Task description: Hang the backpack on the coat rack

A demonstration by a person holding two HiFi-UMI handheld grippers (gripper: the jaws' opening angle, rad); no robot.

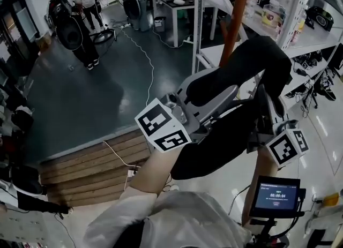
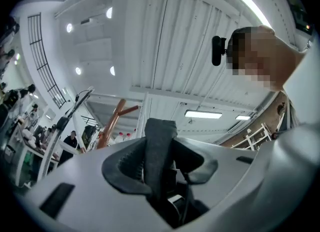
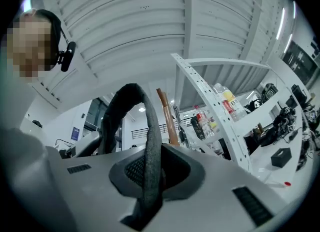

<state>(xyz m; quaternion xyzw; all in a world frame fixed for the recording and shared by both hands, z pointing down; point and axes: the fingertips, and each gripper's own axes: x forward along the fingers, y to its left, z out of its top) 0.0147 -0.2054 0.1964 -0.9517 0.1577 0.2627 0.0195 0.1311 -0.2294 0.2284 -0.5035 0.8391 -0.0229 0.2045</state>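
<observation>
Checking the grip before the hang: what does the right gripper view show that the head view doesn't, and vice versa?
Only the right gripper view: the right gripper with its jaws shut on a strap. Only the head view: the backpack body, the left gripper, the floor. Both: the orange rack pole.

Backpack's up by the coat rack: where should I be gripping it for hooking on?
The strap, from below, as now: left tongs and right tongs are each shut on it. It arches into an open loop between them, likely free to hook over the coat rack.
</observation>
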